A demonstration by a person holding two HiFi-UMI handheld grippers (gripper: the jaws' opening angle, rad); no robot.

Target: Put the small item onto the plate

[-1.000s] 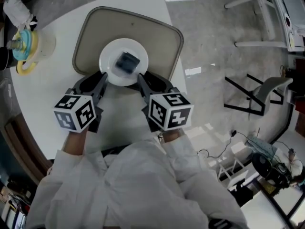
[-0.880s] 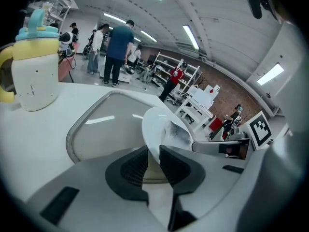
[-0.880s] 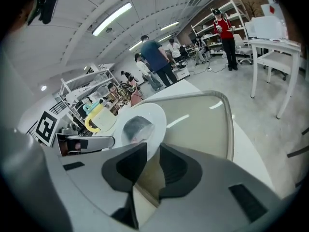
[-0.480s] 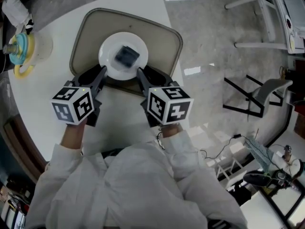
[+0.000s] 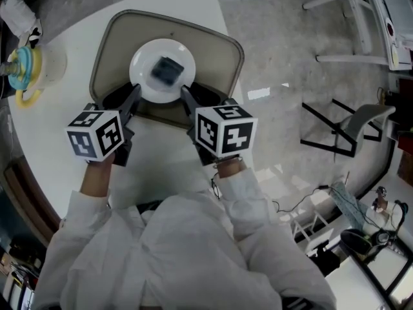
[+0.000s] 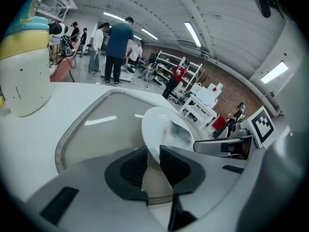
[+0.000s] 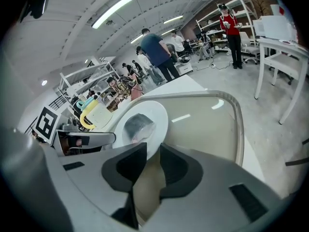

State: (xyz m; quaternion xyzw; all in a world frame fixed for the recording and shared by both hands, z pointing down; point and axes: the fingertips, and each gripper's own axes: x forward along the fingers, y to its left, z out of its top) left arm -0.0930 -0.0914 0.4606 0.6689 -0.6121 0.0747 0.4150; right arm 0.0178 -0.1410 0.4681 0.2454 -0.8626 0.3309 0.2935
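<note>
Clamps the rim of the white plate (image 5: 143,88) with the left gripper (image 5: 133,98) at seven o'clock and the right gripper (image 5: 186,99) at five, over a beige tray (image 5: 216,55). Carries the small item (image 5: 166,70) mid-plate, one o'clock from the left jaws, eleven from the right. Looks dark, squarish, glossy-wrapped.

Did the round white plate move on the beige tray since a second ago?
Yes. The round white plate went farther from the near rim of the beige tray, toward its middle.

My left gripper (image 5: 133,97) and right gripper (image 5: 186,97) reach forward side by side, both tilted downward. Each one has its jaws pinched on the rim of the plate (image 5: 143,88) between them.
</note>
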